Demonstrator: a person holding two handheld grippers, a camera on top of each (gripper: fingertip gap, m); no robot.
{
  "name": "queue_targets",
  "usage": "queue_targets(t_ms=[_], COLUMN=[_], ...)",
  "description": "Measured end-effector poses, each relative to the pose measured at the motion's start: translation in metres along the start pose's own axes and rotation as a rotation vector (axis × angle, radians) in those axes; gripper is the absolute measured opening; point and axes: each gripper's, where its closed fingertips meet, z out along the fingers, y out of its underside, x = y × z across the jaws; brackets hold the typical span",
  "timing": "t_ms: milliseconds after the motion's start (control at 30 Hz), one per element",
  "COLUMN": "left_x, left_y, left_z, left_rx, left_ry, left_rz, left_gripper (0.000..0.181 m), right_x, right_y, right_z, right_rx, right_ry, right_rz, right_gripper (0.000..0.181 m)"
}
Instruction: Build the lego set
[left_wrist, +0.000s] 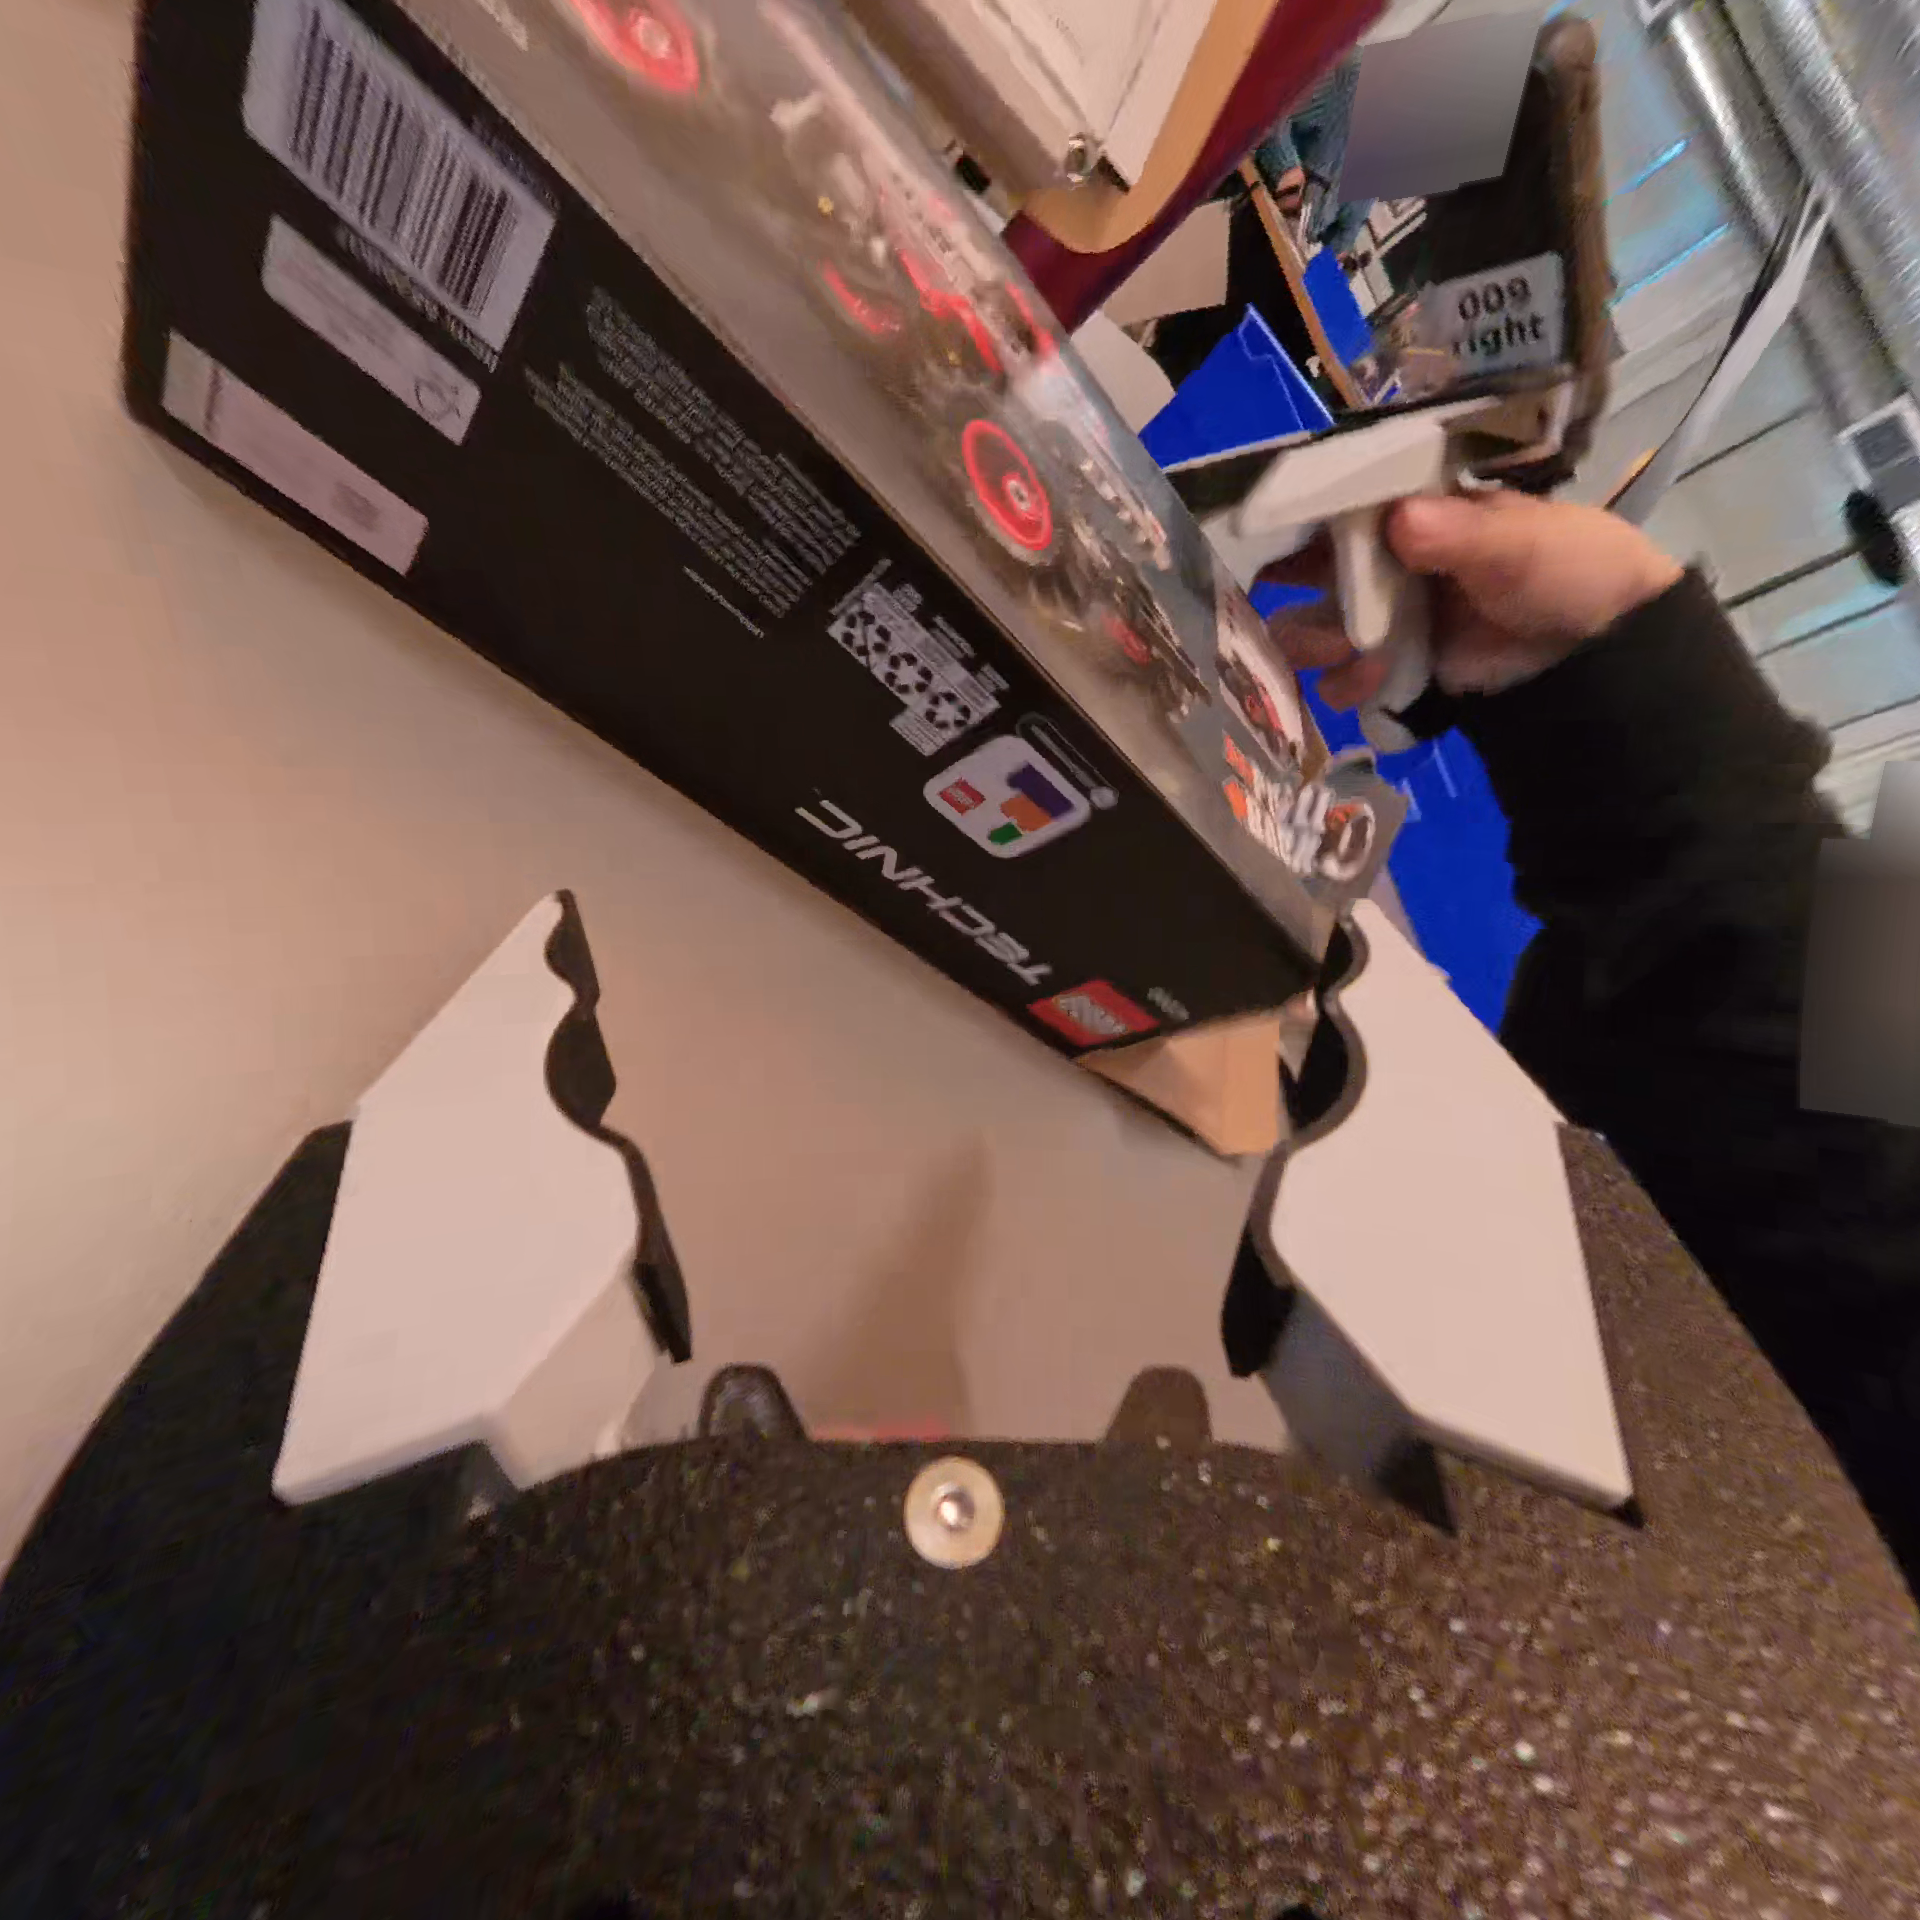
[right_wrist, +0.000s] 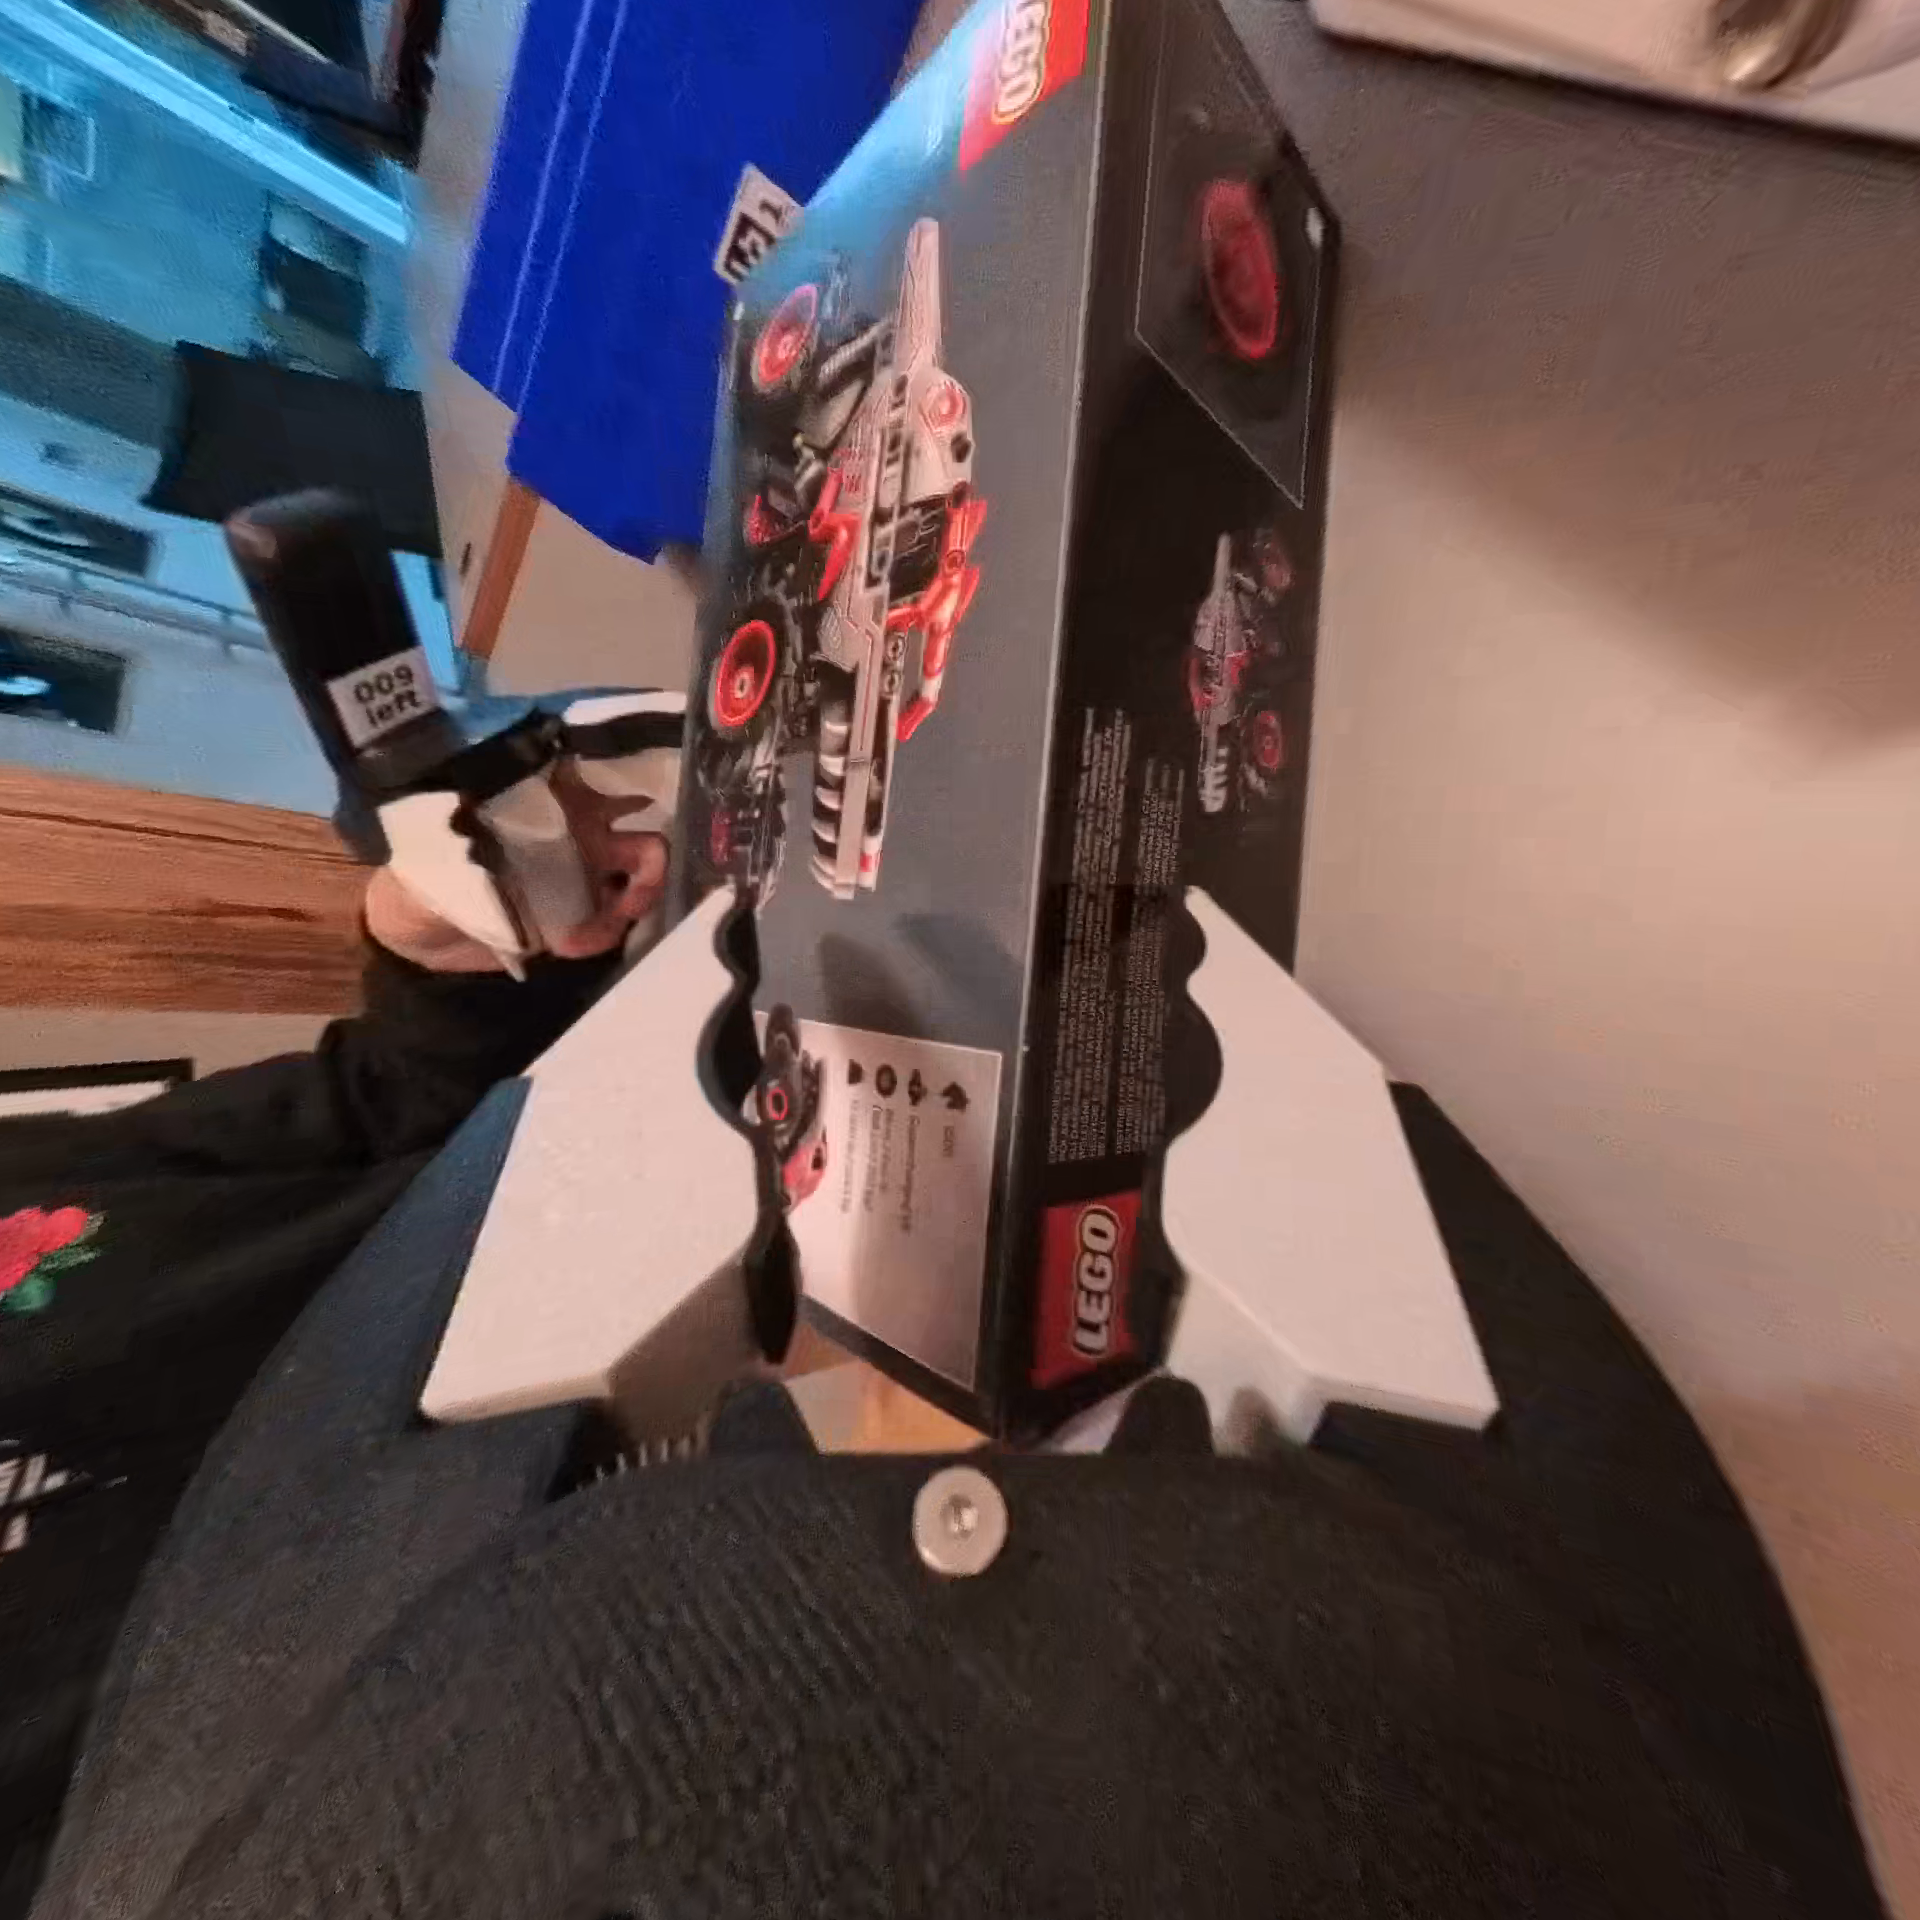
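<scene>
A black and grey lego box (left_wrist: 675, 499) with a red-wheeled truck pictured on it stands on edge on the beige table (left_wrist: 208, 831). My left gripper (left_wrist: 961, 914) is open and empty. Its right finger (left_wrist: 1434, 1195) touches the box's near corner, where a brown cardboard flap (left_wrist: 1216, 1091) shows. In the right wrist view my right gripper (right_wrist: 961, 904) straddles the end of the box (right_wrist: 935, 623), with one finger on the picture face and one on the black side. The right gripper (left_wrist: 1351, 468) also shows far off in the left wrist view, held by a hand.
Blue bins (left_wrist: 1455, 831) stand behind the box, and they also show in the right wrist view (right_wrist: 644, 260). A white device (left_wrist: 1039, 83) sits at the table's far end. The left gripper (right_wrist: 540, 790) shows behind the box. A dark sleeve (left_wrist: 1662, 935) is on the right.
</scene>
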Motion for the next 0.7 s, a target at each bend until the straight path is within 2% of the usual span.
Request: queue_targets(t_ms=[67, 167, 200, 267, 333, 400, 467, 500, 600, 700], left_x=[-0.009, -0.022, -0.026, -0.029, -0.030, -0.026, -0.024, -0.023, -0.020, -0.018], left_y=[-0.003, -0.011, -0.015, -0.017, -0.016, -0.010, -0.004, -0.001, 0.009, 0.017], left_z=[0.009, 0.012, 0.011, 0.008, 0.005, 0.004, 0.000, -0.003, -0.014, -0.017], left_rx=[-0.033, -0.057, -0.051, -0.069, -0.107, -0.169, -0.222, -0.256, -0.337, -0.402], left_ry=[0.007, 0.004, 0.003, 0.028, 0.063, 0.107, 0.130, 0.133, 0.142, 0.143], left_rz=[-0.074, -0.119, -0.122, -0.127, -0.149, -0.142, -0.131, -0.124, -0.083, -0.063], left_gripper=[0.134, 0.130, 0.129, 0.126, 0.121, 0.116, 0.115, 0.112, 0.105, 0.105], right_x=[-0.014, -0.057, -0.049, -0.020, -0.012, -0.027, -0.029, -0.034, -0.051, -0.058], right_y=[0.018, 0.062, 0.059, 0.031, 0.014, 0.026, 0.047, 0.050, 0.061, 0.077], right_z=[0.009, 0.022, 0.028, 0.029, 0.029, 0.043, 0.057, 0.059, 0.048, 0.040], right_rx=[-0.082, -0.277, -0.246, -0.081, 0.036, -0.004, -0.074, -0.064, -0.014, 0.033], right_ry=[-0.022, -0.195, -0.125, 0.060, 0.063, -0.026, 0.013, 0.018, 0.040, 0.079], right_rz=[-0.034, -0.052, -0.057, -0.034, 0.027, 0.072, 0.078, 0.090, 0.049, 0.050], right_gripper=[0.069, 0.055, 0.058, 0.092, 0.088, 0.085, 0.100, 0.101, 0.081, 0.080])
